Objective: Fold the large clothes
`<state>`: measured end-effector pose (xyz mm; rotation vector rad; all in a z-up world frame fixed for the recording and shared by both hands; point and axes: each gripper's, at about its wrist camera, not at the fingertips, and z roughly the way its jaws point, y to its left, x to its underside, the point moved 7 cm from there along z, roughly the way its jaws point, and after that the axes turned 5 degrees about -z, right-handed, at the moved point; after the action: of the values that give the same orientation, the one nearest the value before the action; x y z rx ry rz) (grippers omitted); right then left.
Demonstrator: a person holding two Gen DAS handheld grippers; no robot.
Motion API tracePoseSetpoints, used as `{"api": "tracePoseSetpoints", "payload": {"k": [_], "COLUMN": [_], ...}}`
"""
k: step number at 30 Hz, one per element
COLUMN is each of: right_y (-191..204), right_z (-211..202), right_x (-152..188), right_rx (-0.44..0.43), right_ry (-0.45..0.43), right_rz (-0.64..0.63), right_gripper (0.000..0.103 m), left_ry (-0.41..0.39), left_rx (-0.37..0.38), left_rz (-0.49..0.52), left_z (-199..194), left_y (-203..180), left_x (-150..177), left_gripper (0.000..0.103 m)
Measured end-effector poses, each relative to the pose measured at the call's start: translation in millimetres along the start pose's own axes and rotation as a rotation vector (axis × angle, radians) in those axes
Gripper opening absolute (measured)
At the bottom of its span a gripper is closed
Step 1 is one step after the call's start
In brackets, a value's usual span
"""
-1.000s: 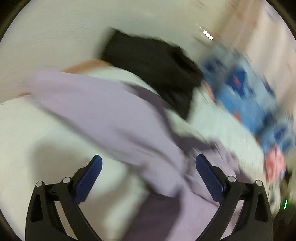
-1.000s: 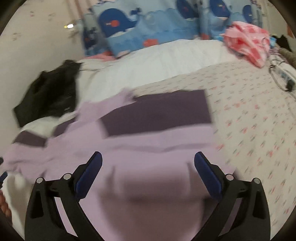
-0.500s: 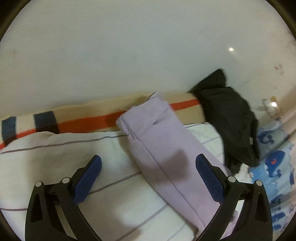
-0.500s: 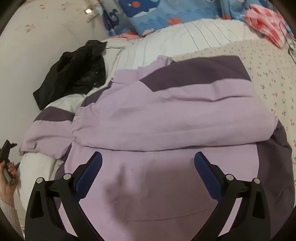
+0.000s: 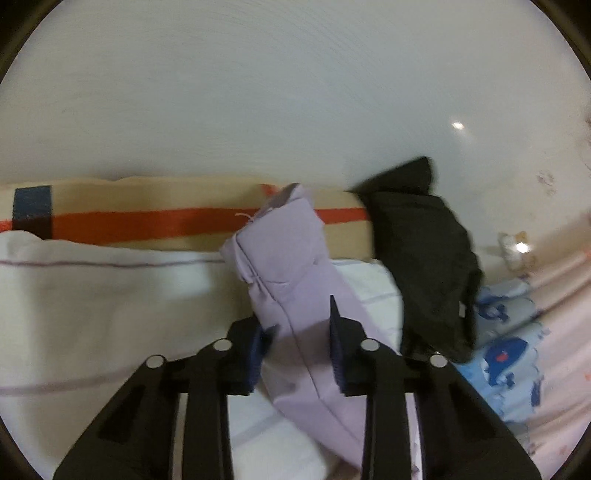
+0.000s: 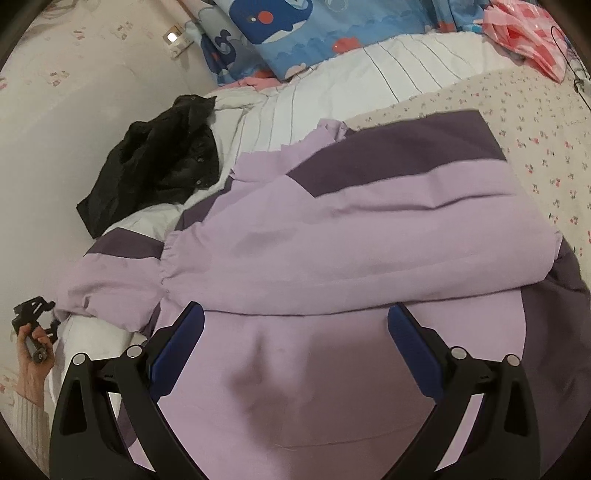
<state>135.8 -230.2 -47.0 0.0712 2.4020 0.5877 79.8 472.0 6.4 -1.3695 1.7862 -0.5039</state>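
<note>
The purple jacket (image 6: 369,236) lies spread on the bed (image 6: 535,110), one sleeve already folded across its body. The left gripper (image 5: 297,345) has just closed on the other sleeve (image 5: 284,266), apparently pinching it. The right gripper (image 6: 295,332) hovers open above the hem; most folds remain.

My work surface is a bed: a floral sheet (image 6: 524,122) beside a white striped quilt (image 6: 388,70). On it lie the lilac jacket (image 6: 351,236), a black garment (image 6: 155,166) near the wall, whale-print bedding (image 6: 295,26) and a pink checked cloth (image 6: 528,40).
</note>
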Motion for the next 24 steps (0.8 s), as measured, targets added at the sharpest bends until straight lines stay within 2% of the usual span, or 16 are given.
{"api": "tracePoseSetpoints", "payload": {"k": [2,5,8,13,16,17,20,22,23,24], "right_y": [6.1,14.9,20.3,11.5,-2.6,-9.6,-30.6,-50.1,-59.4,-69.6], "right_z": [-5.5,-14.0,-23.2,-40.4,-48.2,-50.4,-54.0,-54.0,-53.8,-53.3], "right_x": [-3.9,-8.7,-14.4,-27.0,-33.1,-35.2,-39.0,-41.7,-42.1,-42.4], "right_rx": [-0.003,-0.051,-0.092,-0.165,-0.201,-0.219,-0.287,-0.353,-0.376,-0.394], "right_ry": [-0.019,-0.042,-0.068,-0.110,-0.127,-0.131,-0.140,-0.145,-0.147,-0.150], "right_rz": [-0.021,-0.025,-0.020,0.059,0.129,0.163,0.275,0.389,0.437,0.484], "right_gripper": [0.096,0.096,0.096,0.096,0.096,0.096,0.096,0.096,0.096,0.096], "left_ry": [0.001,0.027,0.066,0.158,0.234,0.284,0.402,0.515,0.575,0.608], "left_rx": [0.070,0.204,0.335,0.538,0.620,0.650,0.697,0.718,0.715,0.705], "left_rz": [0.030,0.095,0.187,0.390,0.512,0.559,0.669,0.760,0.812,0.844], "left_z": [-10.3,-29.8,-53.5,-92.3,-97.7,-96.2,-94.1,-80.5,-72.0,-61.2], "left_y": [-22.0,-71.1,-132.3,-240.0,-287.1,-301.3,-313.5,-314.1,-309.5,-306.9], "left_x": [9.7,29.6,60.2,142.5,215.6,249.7,331.9,399.8,439.8,463.1], "left_gripper": [0.027,0.027,0.026,0.024,0.024,0.024,0.024,0.024,0.024,0.024]}}
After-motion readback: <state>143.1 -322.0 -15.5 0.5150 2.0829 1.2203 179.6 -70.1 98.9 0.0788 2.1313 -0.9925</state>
